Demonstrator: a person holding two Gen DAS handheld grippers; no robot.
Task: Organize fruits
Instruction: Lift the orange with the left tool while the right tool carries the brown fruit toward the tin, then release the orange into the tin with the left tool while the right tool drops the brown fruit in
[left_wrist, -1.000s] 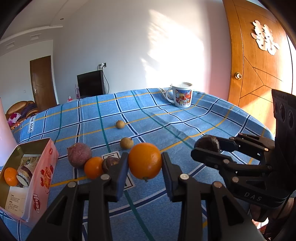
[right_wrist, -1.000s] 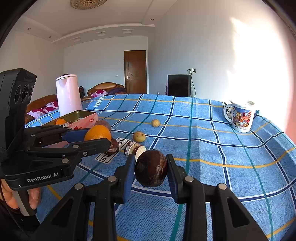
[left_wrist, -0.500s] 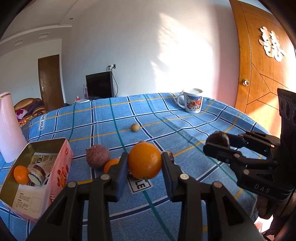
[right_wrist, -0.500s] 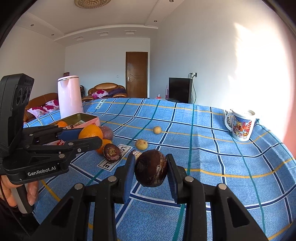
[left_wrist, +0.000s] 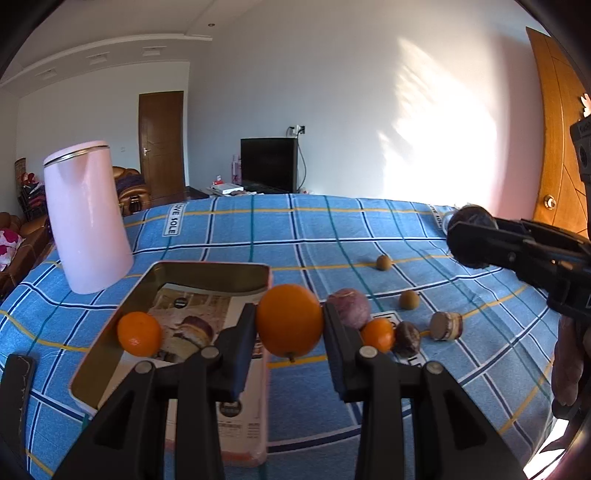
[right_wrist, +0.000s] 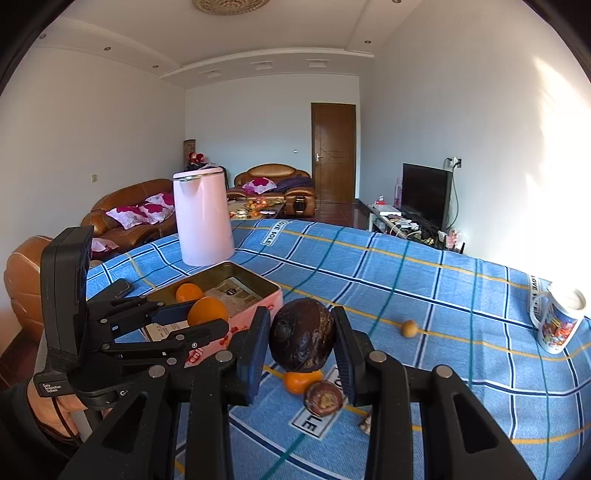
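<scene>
My left gripper (left_wrist: 290, 325) is shut on a large orange (left_wrist: 289, 319) and holds it above the near right edge of the open pink tin (left_wrist: 207, 267). The tin holds a small orange (left_wrist: 139, 333) and a wrapped cake (left_wrist: 192, 330). My right gripper (right_wrist: 301, 341) is shut on a dark brown passion fruit (right_wrist: 302, 339), held above the table to the right of the tin (right_wrist: 273, 286). On the cloth lie a purple fruit (left_wrist: 349, 306), a small orange (left_wrist: 377, 334), a dark fruit (left_wrist: 407, 336) and two small brown fruits (left_wrist: 409, 299).
A pink kettle (left_wrist: 86, 218) stands behind the tin. A mug (right_wrist: 559, 321) stands at the table's far right. A small wrapped roll (left_wrist: 446, 325) lies by the fruits. A dark phone (left_wrist: 16, 384) lies left of the tin. The table has a blue checked cloth (left_wrist: 295, 229).
Both grippers have swung left with their fruits. The left gripper's orange now hangs by the tin's right edge; the kettle has come into view.
</scene>
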